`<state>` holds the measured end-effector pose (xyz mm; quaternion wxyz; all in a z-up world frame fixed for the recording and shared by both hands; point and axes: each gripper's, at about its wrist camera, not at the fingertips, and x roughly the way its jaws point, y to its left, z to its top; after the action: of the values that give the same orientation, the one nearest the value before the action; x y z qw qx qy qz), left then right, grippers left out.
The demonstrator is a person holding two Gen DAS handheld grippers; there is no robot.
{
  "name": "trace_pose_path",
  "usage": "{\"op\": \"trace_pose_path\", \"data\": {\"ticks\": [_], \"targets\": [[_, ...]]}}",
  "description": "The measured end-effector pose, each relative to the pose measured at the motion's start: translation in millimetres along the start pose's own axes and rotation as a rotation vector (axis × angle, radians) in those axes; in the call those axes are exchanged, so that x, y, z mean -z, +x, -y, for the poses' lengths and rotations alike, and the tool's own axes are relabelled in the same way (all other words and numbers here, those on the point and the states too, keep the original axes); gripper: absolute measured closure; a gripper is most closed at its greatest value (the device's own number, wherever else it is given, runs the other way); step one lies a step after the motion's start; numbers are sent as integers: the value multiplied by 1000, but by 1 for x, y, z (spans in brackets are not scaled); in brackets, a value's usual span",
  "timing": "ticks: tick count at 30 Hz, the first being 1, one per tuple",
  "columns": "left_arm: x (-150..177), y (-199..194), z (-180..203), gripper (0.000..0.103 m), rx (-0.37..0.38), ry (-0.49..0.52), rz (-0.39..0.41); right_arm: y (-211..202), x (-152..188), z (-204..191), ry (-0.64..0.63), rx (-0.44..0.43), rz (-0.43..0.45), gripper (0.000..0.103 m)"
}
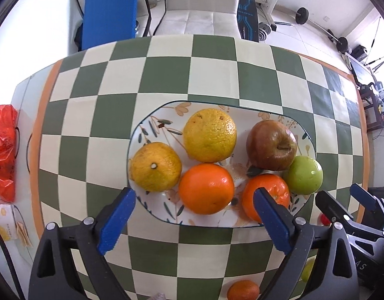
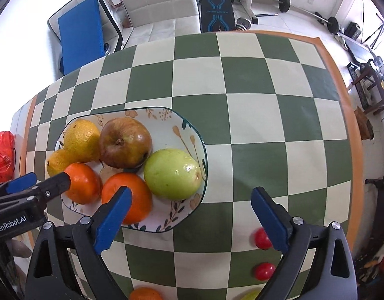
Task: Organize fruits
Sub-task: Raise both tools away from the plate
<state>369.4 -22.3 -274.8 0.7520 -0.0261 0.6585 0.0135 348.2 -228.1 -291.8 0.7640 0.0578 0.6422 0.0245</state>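
Note:
A floral plate [image 1: 152,127] [image 2: 184,130] on the checkered tablecloth holds two yellow citrus fruits [image 1: 209,135] [image 1: 155,166], two oranges [image 1: 206,192] [image 1: 274,190], a brownish apple [image 1: 271,145] [image 2: 125,146] and a green apple [image 1: 303,175] [image 2: 173,173]. My left gripper [image 1: 194,221] is open and empty, hovering at the plate's near edge. My right gripper [image 2: 190,220] is open and empty, just right of the plate's near corner. It also shows in the left wrist view [image 1: 342,200]. The left gripper's fingers [image 2: 54,182] show in the right wrist view.
Two small red fruits [image 2: 260,238] [image 2: 263,271], an orange [image 2: 145,294] [image 1: 243,290] and a green fruit [image 1: 307,270] lie on the cloth near me. A red plastic bag [image 1: 3,147] lies off the table's left end. A white sofa and gym gear stand beyond the far edge.

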Motion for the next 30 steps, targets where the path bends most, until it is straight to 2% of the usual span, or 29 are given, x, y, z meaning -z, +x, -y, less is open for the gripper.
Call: {"op": "trace_pose_path", "data": {"ticks": [5, 13, 30], "targets": [[7, -12, -1, 7, -29, 14, 37, -18, 10, -4, -14, 6, 29, 5], [39, -49, -7, 7, -62, 38, 123, -50, 30, -8, -23, 6, 87, 5], [116, -145, -5, 7, 14, 37, 277, -166, 109, -10, -43, 0, 267, 5]]}}
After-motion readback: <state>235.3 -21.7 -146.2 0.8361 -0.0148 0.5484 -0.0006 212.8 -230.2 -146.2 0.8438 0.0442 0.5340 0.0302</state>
